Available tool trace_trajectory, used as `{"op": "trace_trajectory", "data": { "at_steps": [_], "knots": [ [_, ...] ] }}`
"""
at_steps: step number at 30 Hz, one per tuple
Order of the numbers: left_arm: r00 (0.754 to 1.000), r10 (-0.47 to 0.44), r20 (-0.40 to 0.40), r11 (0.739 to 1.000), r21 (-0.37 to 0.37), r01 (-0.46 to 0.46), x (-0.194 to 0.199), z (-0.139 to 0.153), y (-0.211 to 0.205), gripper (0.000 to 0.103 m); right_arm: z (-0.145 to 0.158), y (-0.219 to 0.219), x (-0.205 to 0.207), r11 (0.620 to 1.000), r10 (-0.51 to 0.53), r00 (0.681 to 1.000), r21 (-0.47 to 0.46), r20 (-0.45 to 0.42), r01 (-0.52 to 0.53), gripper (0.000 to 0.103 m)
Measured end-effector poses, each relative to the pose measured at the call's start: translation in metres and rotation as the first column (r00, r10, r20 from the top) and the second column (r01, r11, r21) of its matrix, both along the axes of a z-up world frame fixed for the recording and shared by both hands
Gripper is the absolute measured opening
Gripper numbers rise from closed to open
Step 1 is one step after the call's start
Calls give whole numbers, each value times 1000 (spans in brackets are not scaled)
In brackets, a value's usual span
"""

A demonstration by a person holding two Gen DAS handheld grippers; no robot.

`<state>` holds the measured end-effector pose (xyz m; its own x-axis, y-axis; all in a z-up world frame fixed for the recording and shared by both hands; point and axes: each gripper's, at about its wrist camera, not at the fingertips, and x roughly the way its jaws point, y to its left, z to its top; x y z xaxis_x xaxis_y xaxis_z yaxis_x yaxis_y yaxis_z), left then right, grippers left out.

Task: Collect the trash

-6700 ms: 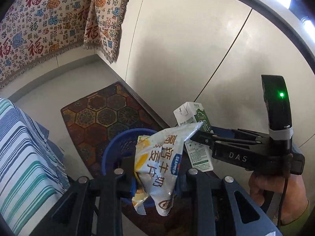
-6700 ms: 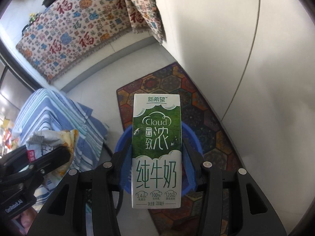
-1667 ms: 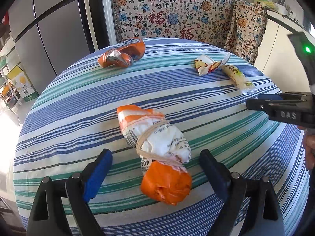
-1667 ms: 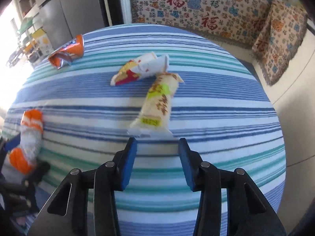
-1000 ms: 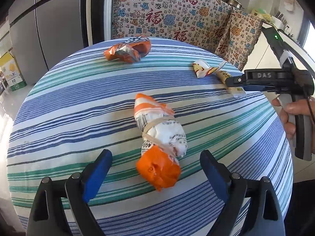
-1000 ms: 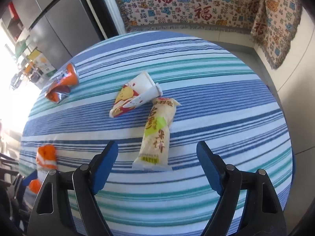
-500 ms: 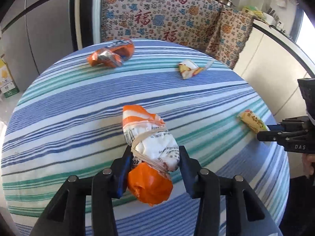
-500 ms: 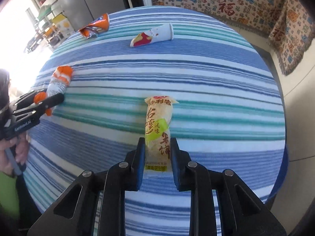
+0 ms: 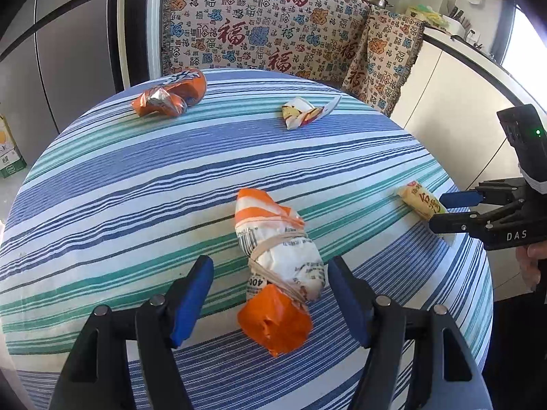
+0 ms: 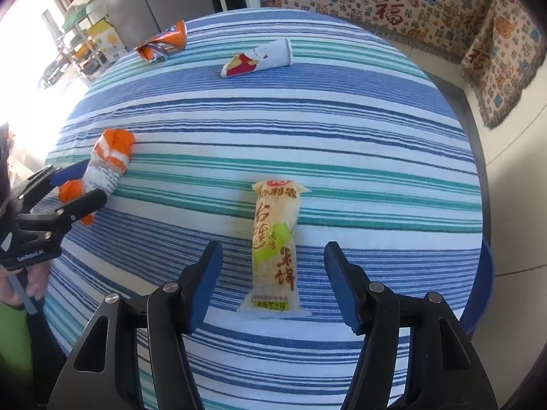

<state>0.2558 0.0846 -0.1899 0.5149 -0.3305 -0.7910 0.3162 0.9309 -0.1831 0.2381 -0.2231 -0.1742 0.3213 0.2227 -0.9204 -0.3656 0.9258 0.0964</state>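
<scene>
An orange and white wrapper bundle tied with a rubber band lies on the round striped table. My left gripper is open, with its jaws on either side of the bundle's near end. A yellow rice cracker packet lies near the table's edge. My right gripper is open around its near end. The bundle also shows in the right wrist view, and the packet in the left wrist view.
A crushed orange packet and a white and red paper wrapper lie at the far side of the table. A patterned cloth hangs behind. A grey fridge stands at the left. White cabinets are at the right.
Half a second ago both grippers were shut on their items. Now both have opened, and the bundle and packet lie on the table between the open jaws.
</scene>
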Motion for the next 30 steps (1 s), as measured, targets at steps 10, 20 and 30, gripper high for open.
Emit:
{"op": "trace_trajectory", "data": {
  "at_steps": [10, 20, 30],
  "knots": [
    [999, -50, 4, 999, -4, 50, -2, 3, -7, 43, 7, -4, -3, 1000, -5, 1000, -17, 24, 6, 12],
    [986, -160, 47, 986, -48, 162, -31, 32, -72, 43, 47, -96, -29, 978, -161, 982, 148, 98, 145, 12],
    [934, -343, 97, 932, -87, 351, -9, 87, -225, 43, 66, -242, -33, 916, -393, 907, 146, 153, 373, 12]
  ]
}}
